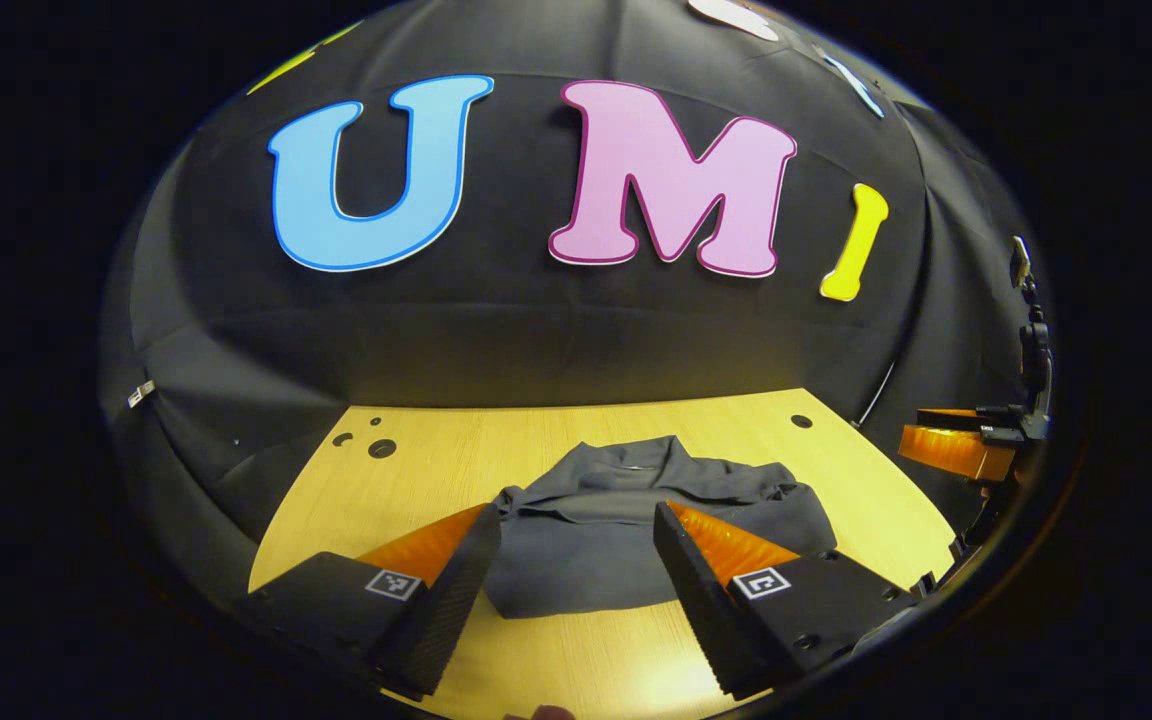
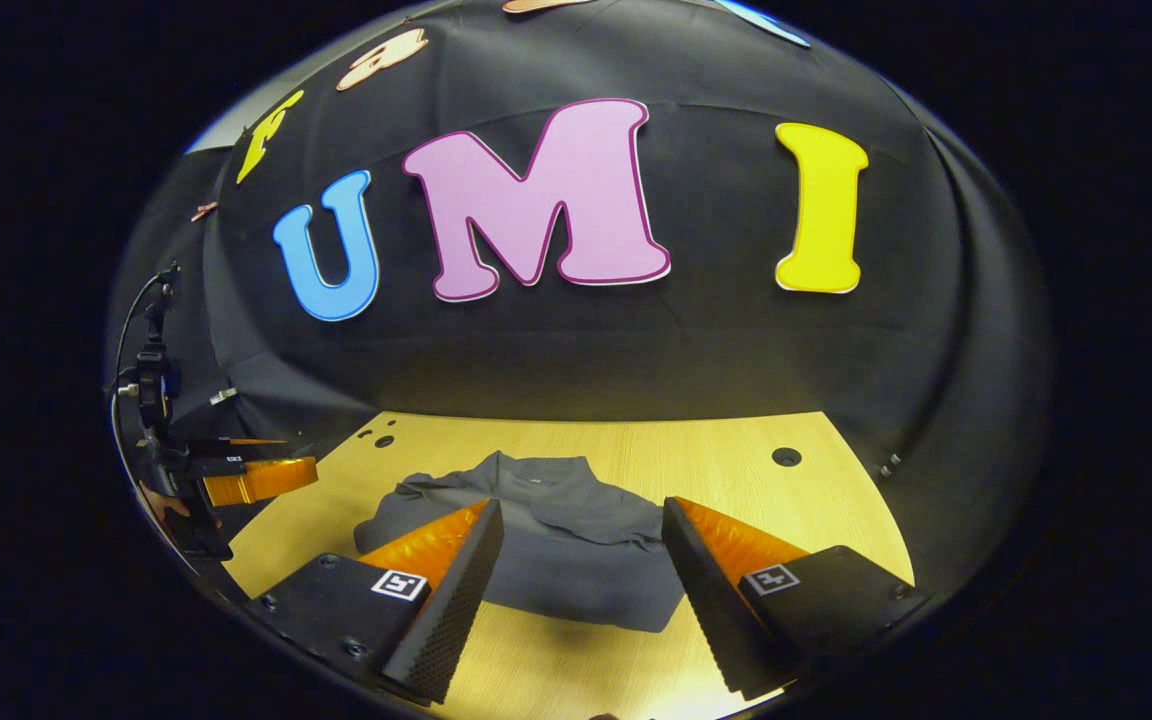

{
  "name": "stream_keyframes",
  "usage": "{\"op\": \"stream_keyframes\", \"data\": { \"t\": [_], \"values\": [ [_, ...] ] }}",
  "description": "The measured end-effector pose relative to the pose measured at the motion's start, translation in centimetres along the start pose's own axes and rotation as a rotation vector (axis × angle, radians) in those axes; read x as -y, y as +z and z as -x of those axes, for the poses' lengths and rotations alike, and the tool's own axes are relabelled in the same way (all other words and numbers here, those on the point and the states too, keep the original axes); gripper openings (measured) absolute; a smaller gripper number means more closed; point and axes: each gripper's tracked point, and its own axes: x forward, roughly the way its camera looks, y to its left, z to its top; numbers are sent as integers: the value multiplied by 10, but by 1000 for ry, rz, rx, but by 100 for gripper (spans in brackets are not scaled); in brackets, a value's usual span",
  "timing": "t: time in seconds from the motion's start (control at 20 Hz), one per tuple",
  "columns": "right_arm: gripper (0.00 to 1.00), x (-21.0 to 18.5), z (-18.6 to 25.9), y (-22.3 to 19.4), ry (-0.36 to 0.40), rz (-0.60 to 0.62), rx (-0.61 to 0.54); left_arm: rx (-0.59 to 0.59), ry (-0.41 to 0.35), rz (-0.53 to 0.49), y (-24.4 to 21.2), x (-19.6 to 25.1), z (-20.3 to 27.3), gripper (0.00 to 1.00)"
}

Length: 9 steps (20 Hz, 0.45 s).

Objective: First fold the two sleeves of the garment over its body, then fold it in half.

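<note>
I have the left tongs (image 1: pixel 576 540) spread wide above the pale wood-grain worktop (image 1: pixel 836 470), pinching nothing. Just ahead of them, between their ribbed fingers (image 1: pixel 456 590), lies the dark grey garment (image 1: pixel 626 520), soft, crumpled and bunched into a rounded heap. My right tongs (image 2: pixel 581 540) are also spread and hold nothing; the garment (image 2: pixel 556 560) sits in front of them, its rumpled cloth spreading toward their left side. Round holes (image 2: pixel 786 457) dot the worktop beyond.

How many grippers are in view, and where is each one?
2. The left gripper is open above the near edge of the dark grey garment; the right gripper is open beside it, to its right.
</note>
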Motion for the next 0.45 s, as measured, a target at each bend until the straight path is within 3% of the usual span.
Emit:
{"op": "stream_keyframes", "data": {
  "t": [0.2,0.45],
  "values": [
    [98,-7,15,-10,-11,47,-12,11,-25,13,-5,9,20,97],
    [99,-26,28,-27,9,18,-46,-13,-16,38,-28,8,44,97]
  ]
}}
